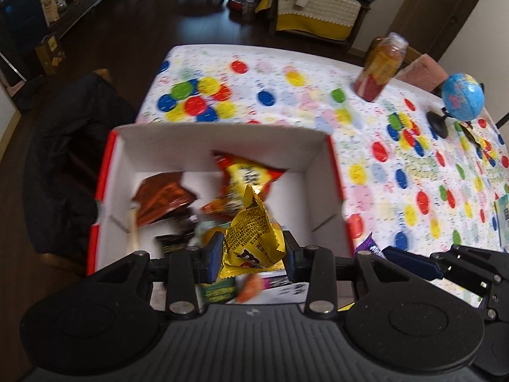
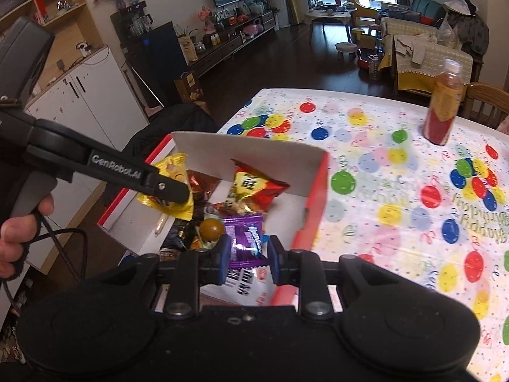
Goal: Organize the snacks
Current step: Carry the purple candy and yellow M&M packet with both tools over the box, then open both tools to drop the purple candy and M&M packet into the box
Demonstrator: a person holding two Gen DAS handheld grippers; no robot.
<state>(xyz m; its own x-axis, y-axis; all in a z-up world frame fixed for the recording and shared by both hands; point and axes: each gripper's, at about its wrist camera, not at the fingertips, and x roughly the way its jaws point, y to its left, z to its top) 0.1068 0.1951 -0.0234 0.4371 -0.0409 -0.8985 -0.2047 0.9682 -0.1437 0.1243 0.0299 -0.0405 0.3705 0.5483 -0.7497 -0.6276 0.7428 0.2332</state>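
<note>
The yellow snack packet (image 1: 253, 238) sat crumpled between the blue pads of the left gripper (image 1: 253, 254), which were clamped on its sides, low in the middle of the left wrist view and over the open box (image 1: 321, 172). In the right wrist view the same packet (image 2: 171, 172) showed at centre left, pinched under the left gripper's black finger (image 2: 165, 187) above the box's left wall. The purple snack packet (image 2: 246, 242) was held in the right gripper (image 2: 248, 259), its pads pressed onto the wrapper, at the lower middle of that view and above the near end of the box.

The box (image 2: 315, 178), white inside with red outer edges, held a red-and-yellow bag (image 1: 246, 172) leaning toward its far wall, a brown packet (image 1: 162, 197) to the left, and a blurred heap of smaller wrappers nearer the camera. It stood on a table with a balloon-patterned cloth (image 1: 286, 95).

Toward the upper right of the left wrist view stood an orange drink bottle (image 1: 380, 67) and, further right, a small blue globe (image 1: 463, 97). A hand (image 2: 19, 232) gripped the left gripper's handle at the left edge of the right wrist view.
</note>
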